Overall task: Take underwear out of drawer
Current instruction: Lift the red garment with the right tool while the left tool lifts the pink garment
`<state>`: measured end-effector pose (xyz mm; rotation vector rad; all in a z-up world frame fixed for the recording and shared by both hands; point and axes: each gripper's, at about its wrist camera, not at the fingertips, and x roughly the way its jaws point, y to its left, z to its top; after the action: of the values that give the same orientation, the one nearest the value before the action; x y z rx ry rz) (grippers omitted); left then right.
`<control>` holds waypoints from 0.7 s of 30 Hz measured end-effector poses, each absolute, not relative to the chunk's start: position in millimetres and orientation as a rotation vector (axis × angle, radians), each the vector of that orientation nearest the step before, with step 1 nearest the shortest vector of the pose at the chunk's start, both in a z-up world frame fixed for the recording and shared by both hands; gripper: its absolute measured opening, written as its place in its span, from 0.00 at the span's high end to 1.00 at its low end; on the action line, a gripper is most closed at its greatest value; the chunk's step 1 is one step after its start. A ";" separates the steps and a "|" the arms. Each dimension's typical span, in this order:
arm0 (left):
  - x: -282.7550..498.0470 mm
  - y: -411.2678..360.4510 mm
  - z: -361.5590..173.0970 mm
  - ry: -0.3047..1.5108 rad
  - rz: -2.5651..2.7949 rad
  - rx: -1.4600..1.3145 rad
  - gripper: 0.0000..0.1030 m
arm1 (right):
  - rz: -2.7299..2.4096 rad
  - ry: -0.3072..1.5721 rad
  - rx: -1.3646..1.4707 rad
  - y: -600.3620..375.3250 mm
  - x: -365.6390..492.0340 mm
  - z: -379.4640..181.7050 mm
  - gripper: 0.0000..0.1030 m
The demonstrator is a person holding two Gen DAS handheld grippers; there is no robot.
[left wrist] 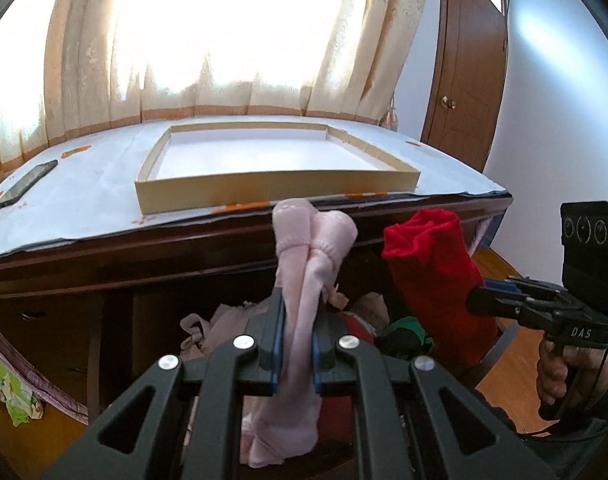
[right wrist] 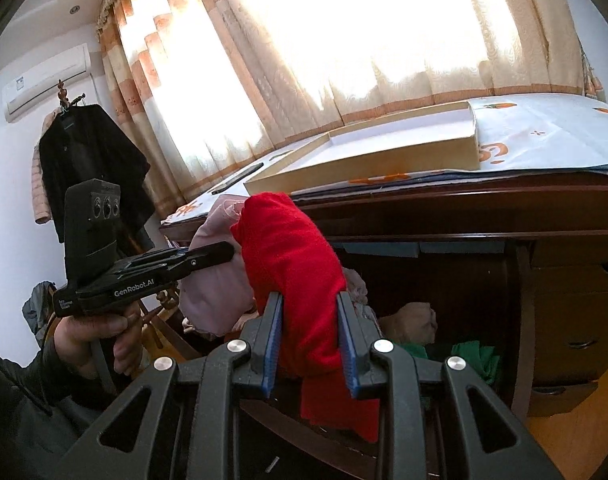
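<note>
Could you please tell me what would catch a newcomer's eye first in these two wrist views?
Two rolled garments held up in front of the dark wooden desk: the left claw is shut on a pale pink garment, and beside it the right claw grips a bright red garment. Behind them, a shallow open cardboard box lies on the desk's white cloth, under a glaring curtained window.

A dark wooden desk point(left wrist: 240, 248) carries a pale patterned cloth point(left wrist: 84, 184), with a shallow cardboard tray point(left wrist: 264, 194) centred and a phone point(left wrist: 26, 184) far left.
</note>
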<state>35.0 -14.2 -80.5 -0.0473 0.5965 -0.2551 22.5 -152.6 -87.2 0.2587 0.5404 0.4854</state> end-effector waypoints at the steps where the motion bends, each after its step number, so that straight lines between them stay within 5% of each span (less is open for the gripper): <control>1: 34.6 -14.2 -79.5 0.591 -0.255 -0.047 0.92 | 0.485 0.536 0.259 -152.5 22.1 -86.5 0.72; 21: 22.4 -15.2 -63.6 0.510 -0.253 -0.041 0.92 | 0.498 0.470 0.271 -160.6 13.0 -82.8 0.72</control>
<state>22.4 -15.2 -63.6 -0.0407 0.5100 -0.2530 13.0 -160.6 -82.8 0.2706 0.4700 0.4976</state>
